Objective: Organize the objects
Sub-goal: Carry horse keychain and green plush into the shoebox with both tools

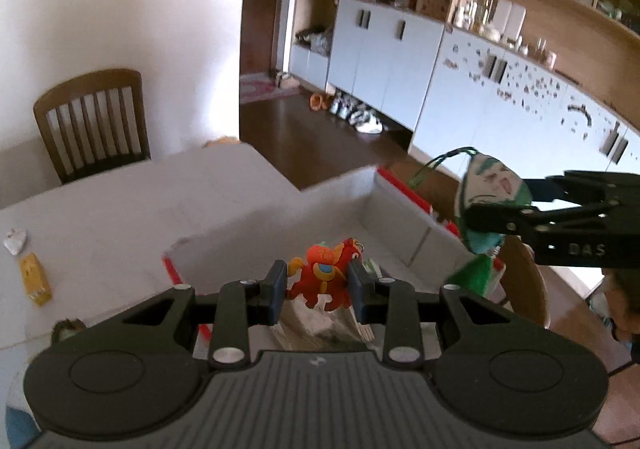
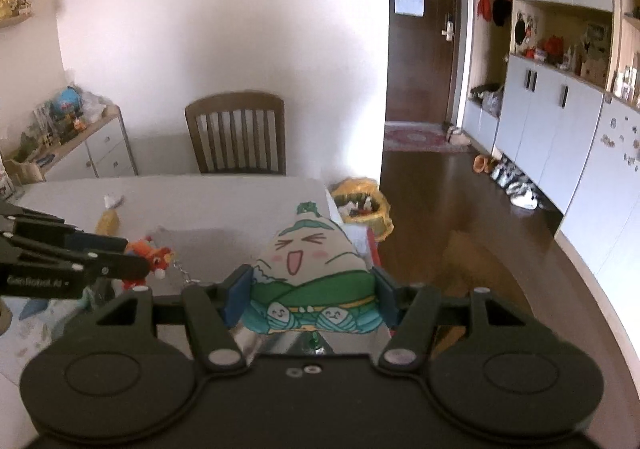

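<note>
In the left wrist view, the left gripper (image 1: 318,285) is seen at the lower centre of the frame, its two blue-padded fingers (image 1: 276,285) pinched on a small red-and-orange plush figure (image 1: 320,277). The figure is held above an open white cardboard box with a red edge (image 1: 396,205), which fills the middle of the frame and sits on a pale grey table (image 1: 120,209). Folded papers or packets are visible inside the box below the figure, though they are blurred. At the left edge of the frame, a yellow packet (image 1: 35,279) and a crumpled white wrapper (image 1: 15,241) lie on the table, well apart from the box. A brown wooden slatted chair (image 1: 92,121) stands behind the table at the upper left.

At the right of the same frame, the right gripper (image 1: 496,205) is seen from the side, clamped on a triangular white-and-green plush dumpling with a cartoon face (image 1: 492,185); a green cord loop (image 1: 436,165) hangs out from its top.

In the right wrist view, the dumpling fills the lower centre, gripped at both sides between the blue pads (image 2: 240,293), with its laughing face turned to the camera. At the left, the left gripper and the red figure, from which a small chain (image 2: 182,269) hangs, are shown just beside each other over the table. A yellow bag (image 2: 364,205) is seen past the table's far corner, on the dark wooden floor (image 2: 460,217).
</note>
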`<state>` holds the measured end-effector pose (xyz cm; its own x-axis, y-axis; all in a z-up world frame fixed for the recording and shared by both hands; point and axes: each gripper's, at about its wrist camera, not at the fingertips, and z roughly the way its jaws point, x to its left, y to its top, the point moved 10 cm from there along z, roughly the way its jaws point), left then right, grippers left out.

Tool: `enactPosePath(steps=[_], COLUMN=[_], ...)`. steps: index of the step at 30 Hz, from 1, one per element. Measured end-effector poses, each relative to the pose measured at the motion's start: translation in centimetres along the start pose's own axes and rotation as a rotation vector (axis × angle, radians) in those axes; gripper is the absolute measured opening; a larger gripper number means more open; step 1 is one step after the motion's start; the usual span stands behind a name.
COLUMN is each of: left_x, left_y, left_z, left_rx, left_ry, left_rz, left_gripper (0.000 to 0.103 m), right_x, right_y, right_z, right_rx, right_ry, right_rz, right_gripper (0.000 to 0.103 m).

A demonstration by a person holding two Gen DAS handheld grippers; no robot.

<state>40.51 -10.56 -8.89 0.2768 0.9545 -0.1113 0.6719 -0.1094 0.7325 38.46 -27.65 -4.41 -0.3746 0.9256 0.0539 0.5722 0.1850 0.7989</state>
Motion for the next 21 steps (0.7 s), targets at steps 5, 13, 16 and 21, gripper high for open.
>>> enactPosePath(steps=[5, 13, 16, 21], left_x=[-0.8, -0.6, -0.2, -0.3], left_y=[-2.1, -5.4, -6.1, -6.6], left_z=[2.4, 5.9, 7.0, 8.6], left_rx=[0.073, 0.209, 0.253, 0.308], left_ry=[0.020, 0.045, 0.057, 0.067], left_rz=[-0.007, -0.026, -0.050, -0.045], left_gripper=[0.031, 0.031, 0.031, 0.032], right_x=[-0.4, 1.4, 1.3, 1.0], right_y=[-2.7, -5.2, -6.1, -6.8], right_z=[2.6, 5.7, 6.2, 6.7], right_rx=[0.084, 0.171, 0.203, 0.243], right_ry=[0.009, 0.029, 0.040, 0.056], right_rz=[-0.025, -0.094, -0.105, -0.084], right_gripper=[0.062, 0.063, 0.063, 0.068])
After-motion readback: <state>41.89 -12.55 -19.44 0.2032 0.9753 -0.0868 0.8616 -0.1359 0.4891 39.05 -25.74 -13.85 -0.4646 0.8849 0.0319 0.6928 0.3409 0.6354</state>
